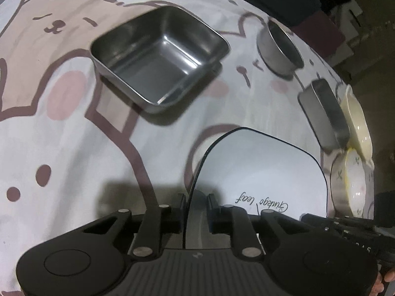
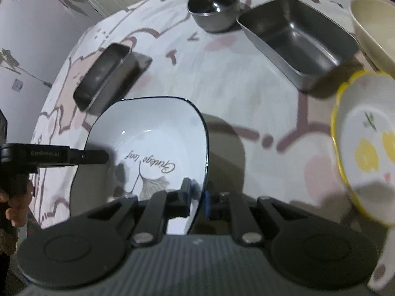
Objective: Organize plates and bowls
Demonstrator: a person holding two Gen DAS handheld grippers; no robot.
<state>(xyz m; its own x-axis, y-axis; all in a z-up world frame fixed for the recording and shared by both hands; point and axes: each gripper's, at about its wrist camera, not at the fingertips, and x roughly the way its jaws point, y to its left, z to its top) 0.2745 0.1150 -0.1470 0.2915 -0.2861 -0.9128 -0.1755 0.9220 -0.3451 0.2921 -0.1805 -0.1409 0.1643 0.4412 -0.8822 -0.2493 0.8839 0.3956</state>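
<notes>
Both grippers hold one white square plate point(image 1: 261, 170) with a dark rim and "Ginkgo leaf" lettering, lifted over the table. My left gripper point(image 1: 196, 208) is shut on the plate's left edge. My right gripper point(image 2: 198, 197) is shut on the right edge of the same plate point(image 2: 150, 145). The left gripper also shows at the plate's left side in the right wrist view point(image 2: 93, 156). A square steel tray point(image 1: 160, 56) sits ahead of the left gripper.
A round steel bowl point(image 2: 213, 7), a steel tray point(image 2: 298, 39), a narrow steel tray point(image 2: 106, 74), a cream bowl point(image 2: 372, 24) and a yellow-rimmed flower plate point(image 2: 367, 143) stand on the bear-print tablecloth point(image 1: 61, 148). Dark furniture point(image 1: 308, 7) lies beyond the table edge.
</notes>
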